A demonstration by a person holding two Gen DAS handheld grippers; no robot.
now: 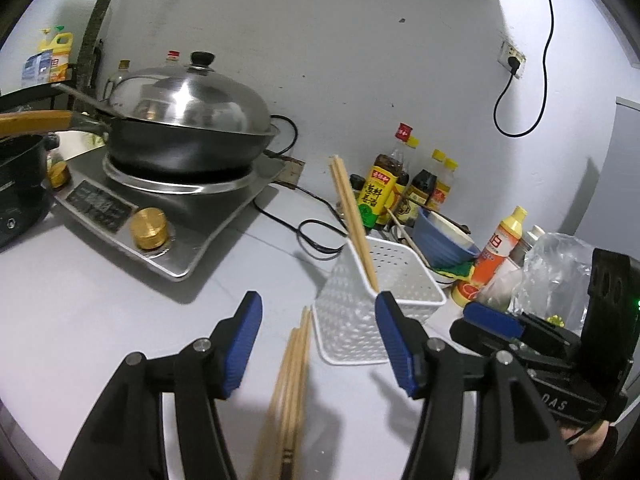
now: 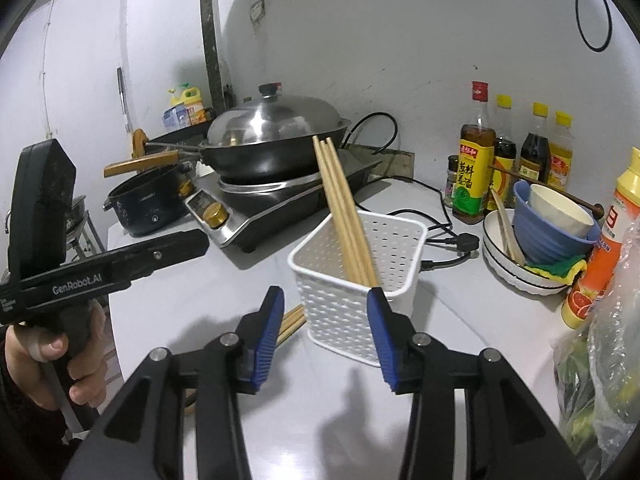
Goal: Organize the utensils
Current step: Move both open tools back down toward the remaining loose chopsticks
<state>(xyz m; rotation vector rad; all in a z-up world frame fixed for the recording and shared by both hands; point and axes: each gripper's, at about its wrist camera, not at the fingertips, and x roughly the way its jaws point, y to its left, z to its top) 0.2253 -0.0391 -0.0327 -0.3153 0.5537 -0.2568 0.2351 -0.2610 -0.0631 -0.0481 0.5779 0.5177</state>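
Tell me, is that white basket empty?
No. The basket holds chopsticks leaning upright inside; more lie outside on the counter.

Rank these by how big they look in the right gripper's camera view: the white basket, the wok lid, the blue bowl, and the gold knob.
1. white basket, though it sits nearest the camera, which inflates it
2. wok lid, close to the basket in apparent size, so that order is unsure
3. blue bowl
4. gold knob, clearly smallest

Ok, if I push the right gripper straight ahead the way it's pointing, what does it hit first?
Most likely the white perforated basket holding chopsticks: its near wall sits between the open jaws of the right gripper. Depth is uncertain through the fisheye.
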